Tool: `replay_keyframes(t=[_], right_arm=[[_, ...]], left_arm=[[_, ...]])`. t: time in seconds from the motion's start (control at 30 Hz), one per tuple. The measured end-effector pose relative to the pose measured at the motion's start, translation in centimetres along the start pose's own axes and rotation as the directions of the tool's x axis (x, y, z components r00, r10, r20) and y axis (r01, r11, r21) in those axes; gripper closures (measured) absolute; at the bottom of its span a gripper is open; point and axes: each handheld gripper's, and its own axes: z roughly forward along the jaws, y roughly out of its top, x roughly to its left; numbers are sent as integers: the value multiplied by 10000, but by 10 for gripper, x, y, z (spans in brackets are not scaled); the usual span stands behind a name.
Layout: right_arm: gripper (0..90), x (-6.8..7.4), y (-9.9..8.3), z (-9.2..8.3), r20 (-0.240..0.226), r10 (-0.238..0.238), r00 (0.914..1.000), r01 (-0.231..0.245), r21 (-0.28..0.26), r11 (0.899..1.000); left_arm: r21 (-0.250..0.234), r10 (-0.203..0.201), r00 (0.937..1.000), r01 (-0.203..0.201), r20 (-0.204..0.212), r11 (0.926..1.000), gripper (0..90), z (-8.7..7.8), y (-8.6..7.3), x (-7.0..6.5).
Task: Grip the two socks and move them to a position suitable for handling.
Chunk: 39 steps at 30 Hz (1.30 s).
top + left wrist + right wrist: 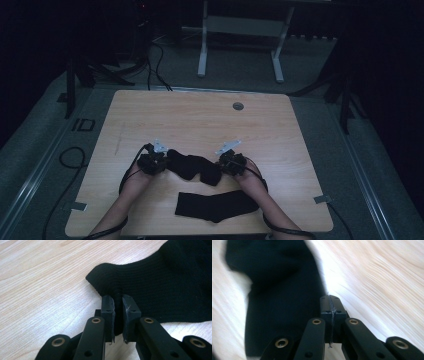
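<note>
Two black socks on the wooden bench (200, 120). The upper sock (192, 166) lies bunched between the two grippers, roughly mid-bench; the lower sock (216, 204) lies flat just in front of it, nearer the person's edge, untouched.

Left gripper (118, 302): jaws pinching a fold at the edge of the upper sock (160, 287), black knit caught in the narrow gap between the pads. In the high view the left gripper (152, 162) sits at the sock's left end, hand behind it.

Right gripper (330, 305): jaws pressed fully together, with a thin line of fabric or thread showing along the seam between the pads. Can't tell if they actually have the cloth or are just shut beside it. The sock (279, 290) lies along the left of the jaws in that view, touching or just beside them. That view is motion-blurred. In the high view the right gripper (231, 161) is at the sock's right end.

Both forearms come in low over the near edge of the bench, cables trailing from each gripper. Small round grommet (238, 106) at the far side of the bench, well apart from the socks
</note>
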Motion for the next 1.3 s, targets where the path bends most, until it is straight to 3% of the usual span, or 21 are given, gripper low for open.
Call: replay_keyframes(t=[0.1,0.3,0.37,0.43,0.53,0.6,0.63,0.7,0.77,0.8,0.87,1.0,1.3], right_arm=[[900,-18,-10,-7,251,370,9990,-372,58,9993],[900,-34,-13,-10,822,674,9943,-684,87,9976],[900,-36,-14,-14,672,889,9938,-878,-180,9960],[887,-32,-16,-32,316,1339,9905,-1303,-968,9867],[888,-19,-20,-43,-135,1118,9936,-1126,-1246,9858],[889,-16,-22,-44,-244,1071,9940,-1093,-1242,9862],[889,-6,-31,-42,-334,777,9964,-805,-934,9924],[890,-3,-40,-37,-528,836,9951,-872,-696,9938],[895,-3,-46,-31,-205,730,9971,-737,-363,9966],[896,-6,-48,-31,-389,927,9949,-946,-504,9942],[897,-10,-49,-33,68,882,9961,-879,-415,9953],[898,-20,-51,-36,461,885,9950,-872,-299,9957],[899,-49,-64,-45,700,1517,9859,-1503,-251,9883]], left_arm=[[-3,8,9999,-8,160,10000,822,1,1,-2],[-41,231,9993,-230,289,9997,821,3,5,-13],[-26,284,9992,-283,292,9996,821,3,5,-14],[-28,263,9992,-262,310,9997,821,3,5,-14],[-67,170,9995,-169,256,9998,821,3,5,-12],[-66,64,9997,-62,255,10000,821,3,4,-11],[-73,27,9997,-25,224,10000,821,3,4,-11],[-87,-81,9997,83,247,9999,821,3,4,-11],[-98,-74,9997,76,226,9999,821,3,4,-11],[-103,-100,9997,103,218,9999,821,3,5,-12],[-112,-49,9996,52,279,9999,820,3,5,-14],[-246,14,9990,-3,443,9997,819,4,9,-23],[-376,84,9919,-36,1267,9993,809,3,13,-42]])
